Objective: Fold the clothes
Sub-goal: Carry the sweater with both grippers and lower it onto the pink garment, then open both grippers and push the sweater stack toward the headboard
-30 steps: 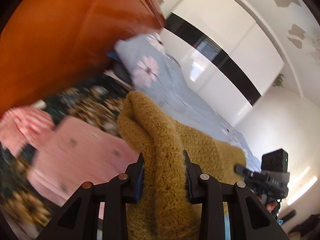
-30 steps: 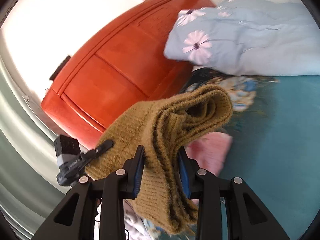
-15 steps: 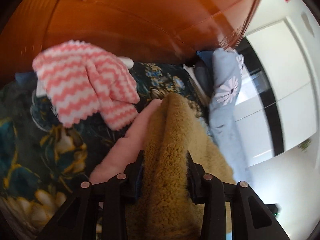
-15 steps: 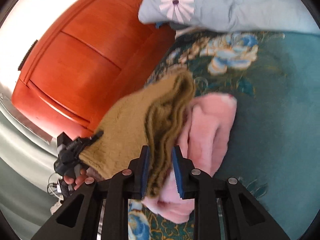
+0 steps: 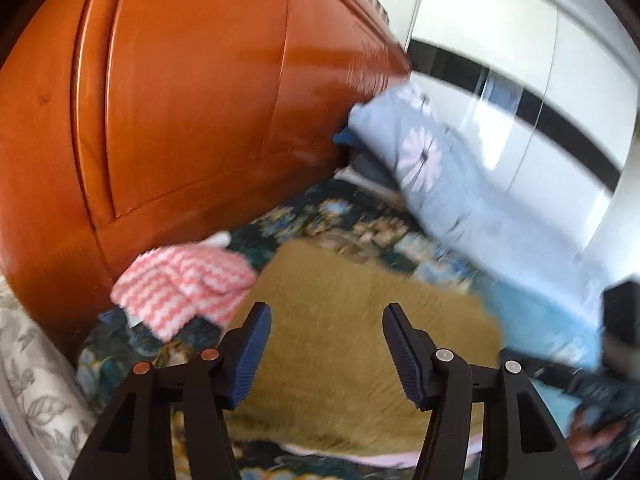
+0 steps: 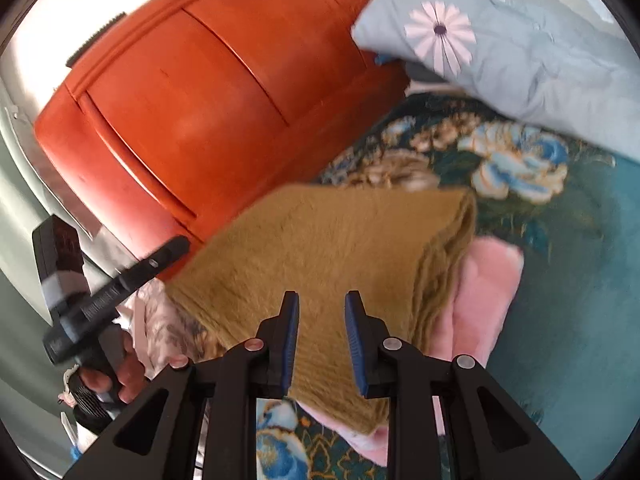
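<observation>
A folded mustard sweater (image 5: 352, 344) lies flat on a folded pink garment (image 6: 484, 292) on the bed. In the left wrist view my left gripper (image 5: 327, 311) hovers over it. Its jaws are opening and stand wide, with the pads touching nothing. The right wrist view shows the sweater (image 6: 340, 240) square on the pink piece. My right gripper (image 6: 322, 296) stays narrow at the sweater's near edge, and knit fills the gap between its pads. A hand (image 6: 116, 376) carries the left gripper's body (image 6: 108, 288) at the left.
An orange wooden headboard (image 5: 180, 100) rises close behind the stack. A pink and white zigzag garment (image 5: 180, 284) lies to the sweater's left. A pale blue daisy-print duvet (image 6: 520, 52) is heaped at the back right on the dark floral bedspread (image 6: 500, 160).
Both grippers carried the hanging sweater down onto the pink garment, where it now lies flat. The left jaws have let go and spread; the right jaws keep their narrow gap.
</observation>
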